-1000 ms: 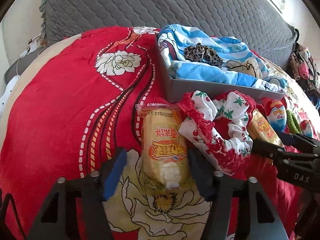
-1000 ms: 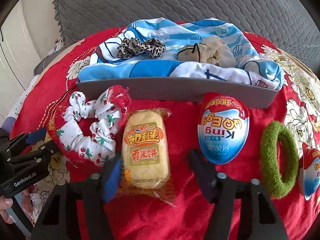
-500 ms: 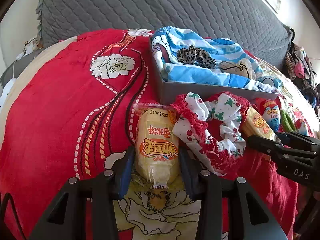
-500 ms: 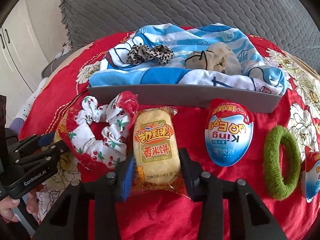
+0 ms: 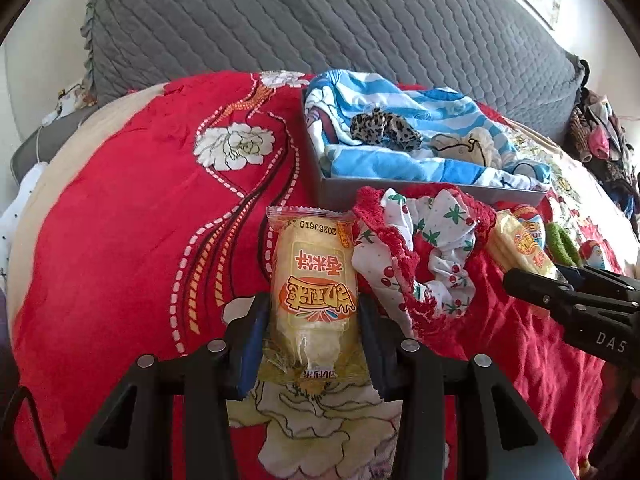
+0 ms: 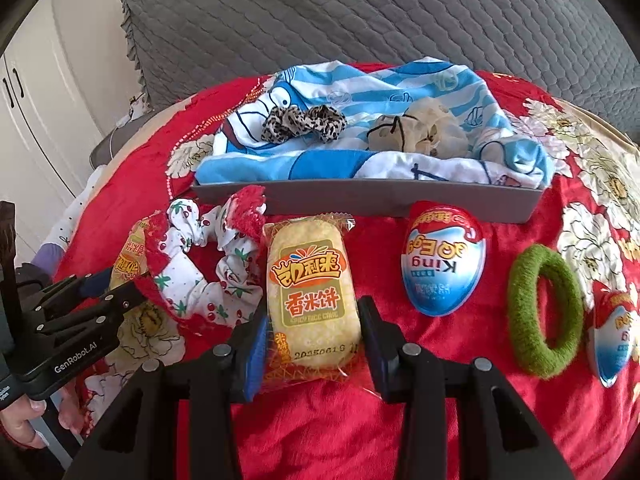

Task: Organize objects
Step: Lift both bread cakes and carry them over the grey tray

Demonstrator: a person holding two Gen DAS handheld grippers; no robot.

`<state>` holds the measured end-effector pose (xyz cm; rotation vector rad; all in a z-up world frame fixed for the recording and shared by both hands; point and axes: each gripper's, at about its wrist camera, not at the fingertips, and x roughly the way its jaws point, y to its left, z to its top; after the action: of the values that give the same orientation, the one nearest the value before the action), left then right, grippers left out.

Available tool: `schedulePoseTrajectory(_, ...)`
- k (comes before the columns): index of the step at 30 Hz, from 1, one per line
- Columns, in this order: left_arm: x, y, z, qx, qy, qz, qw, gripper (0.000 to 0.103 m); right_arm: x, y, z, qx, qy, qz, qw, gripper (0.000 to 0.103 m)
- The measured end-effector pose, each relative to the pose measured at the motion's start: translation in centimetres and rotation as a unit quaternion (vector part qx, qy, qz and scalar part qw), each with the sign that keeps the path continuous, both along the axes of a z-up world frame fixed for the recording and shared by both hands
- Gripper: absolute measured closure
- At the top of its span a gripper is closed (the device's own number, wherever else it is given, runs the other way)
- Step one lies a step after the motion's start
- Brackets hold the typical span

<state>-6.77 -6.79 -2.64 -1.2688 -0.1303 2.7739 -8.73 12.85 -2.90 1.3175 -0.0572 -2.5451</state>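
Your left gripper (image 5: pixel 313 322) is clamped on one rice cake packet (image 5: pixel 313 280), pads pressed against its lower sides; your right gripper (image 6: pixel 313 334) grips a second rice cake packet (image 6: pixel 310 292) the same way. Both packets lie on the red floral bedspread (image 5: pixel 132 232), just in front of the grey tray (image 6: pixel 360 200), with the cherry-print scrunchie (image 6: pixel 200 276) between them. Items already in the tray: blue striped cloth (image 6: pixel 400 84), leopard scrunchie (image 6: pixel 304 122), beige scrunchie (image 6: pixel 420 132). Items loose to the right: chocolate egg (image 6: pixel 442 264), green ring (image 6: pixel 544 312), second egg (image 6: pixel 612 336). Risks, as judged: each hold sits low on a slippery wrapper, so a packet may slide out or tilt on lifting; hard squeezing may crush the cake; the left packet touches the cherry scrunchie's red lace edge and may drag it along.
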Motion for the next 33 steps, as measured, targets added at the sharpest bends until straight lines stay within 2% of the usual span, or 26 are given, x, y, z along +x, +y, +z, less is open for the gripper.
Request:
schedulePoseTrajectory(25,5.1,3.1,8.0,0.000,0.071,-0.026,0.9971,0.058,5.6,1.0,8.0,-0.012,0.069,-0.001,0.998,0.061)
schedulePoseTrajectory(33,4.8,4.4,9.5,0.002,0.083,-0.028,0.9961,0.058,5.6,1.7,9.5,-0.022,0.085,-0.012,0.996,0.061)
